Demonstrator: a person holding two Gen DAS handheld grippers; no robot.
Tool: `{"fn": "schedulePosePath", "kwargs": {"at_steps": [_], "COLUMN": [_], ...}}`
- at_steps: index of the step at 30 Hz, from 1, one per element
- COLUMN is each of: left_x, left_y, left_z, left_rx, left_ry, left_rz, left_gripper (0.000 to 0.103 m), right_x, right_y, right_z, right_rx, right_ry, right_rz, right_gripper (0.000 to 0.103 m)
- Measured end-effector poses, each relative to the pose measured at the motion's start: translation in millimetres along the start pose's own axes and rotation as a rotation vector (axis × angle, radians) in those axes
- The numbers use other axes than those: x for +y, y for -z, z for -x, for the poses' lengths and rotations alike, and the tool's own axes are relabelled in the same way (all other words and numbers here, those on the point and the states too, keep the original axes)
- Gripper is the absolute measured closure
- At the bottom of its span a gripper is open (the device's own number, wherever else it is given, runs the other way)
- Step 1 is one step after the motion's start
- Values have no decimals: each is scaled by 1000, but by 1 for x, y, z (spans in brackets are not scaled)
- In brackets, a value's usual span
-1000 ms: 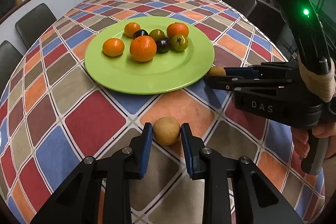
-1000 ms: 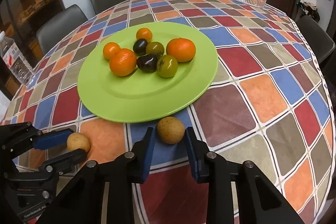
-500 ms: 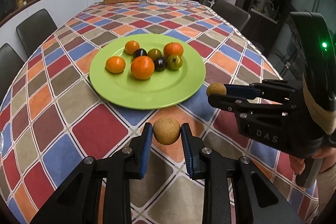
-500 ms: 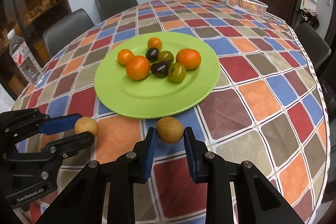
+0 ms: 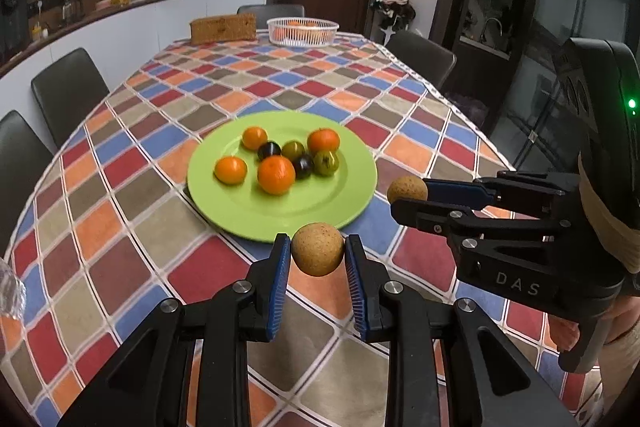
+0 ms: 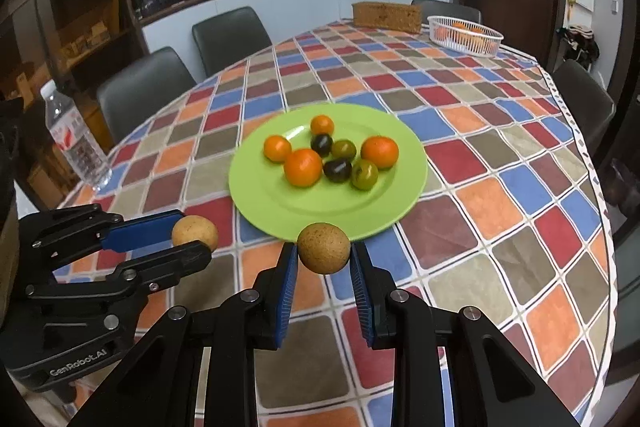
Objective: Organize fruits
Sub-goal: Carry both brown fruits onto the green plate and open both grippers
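The left claw (image 5: 317,254) is closed on a round tan fruit (image 5: 317,248), its blue pads pressing the fruit from both sides, and the fruit hangs clear of the bench (image 5: 132,235) just in front of the near rim of the green plate (image 5: 248,211). The right claw (image 6: 324,254) grips a second tan fruit (image 6: 324,247) in the same way, also lifted off the checked cloth and close to the plate's near edge. In the left wrist view the right claw comes in from the right side with its fruit at the fingertips, beside the plate's right rim; a hand (image 5: 566,335) shows under its handle. In the right wrist view the left claw comes in from the left with its fruit, well left of the plate. On the plate lie four orange fruits, among them a large orange (image 5: 276,174), together with two dark plums (image 5: 303,166) and two greenish fruits (image 5: 326,163), bunched toward the far half. At the far end of the bench stand a white wire basket (image 5: 302,31) holding orange fruit and a brown wicker box (image 5: 223,28). A water bottle (image 6: 74,139) stands at the bench's left edge, with dark chairs (image 6: 230,37) around.
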State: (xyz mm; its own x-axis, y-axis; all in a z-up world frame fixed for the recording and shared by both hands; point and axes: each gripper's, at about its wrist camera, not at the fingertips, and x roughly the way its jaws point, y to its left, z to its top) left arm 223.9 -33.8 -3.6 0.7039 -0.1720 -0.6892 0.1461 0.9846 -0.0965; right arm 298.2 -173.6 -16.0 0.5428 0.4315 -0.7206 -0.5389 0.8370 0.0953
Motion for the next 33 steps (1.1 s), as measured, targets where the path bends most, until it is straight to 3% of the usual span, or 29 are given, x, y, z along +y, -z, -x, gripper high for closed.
{"fn": "schedulePosePath", "kwargs": {"at_steps": [8, 17, 33], "left_x": [19, 43, 71], "left_y": [-13, -24, -39], "left_z": [0, -21, -86], "left_rx": [-34, -45, 53], "left_ry": [4, 11, 79], "left_rz": [-18, -38, -56], "left_gripper": [75, 75, 75], "right_x": [9, 15, 2], "right_y": [-13, -26, -35], "right_z": [-2, -19, -76], "right_rx": [-24, -39, 38], "right_ry": [9, 83, 98], "right_rz": [-31, -52, -139], "right_gripper": [75, 75, 75]}}
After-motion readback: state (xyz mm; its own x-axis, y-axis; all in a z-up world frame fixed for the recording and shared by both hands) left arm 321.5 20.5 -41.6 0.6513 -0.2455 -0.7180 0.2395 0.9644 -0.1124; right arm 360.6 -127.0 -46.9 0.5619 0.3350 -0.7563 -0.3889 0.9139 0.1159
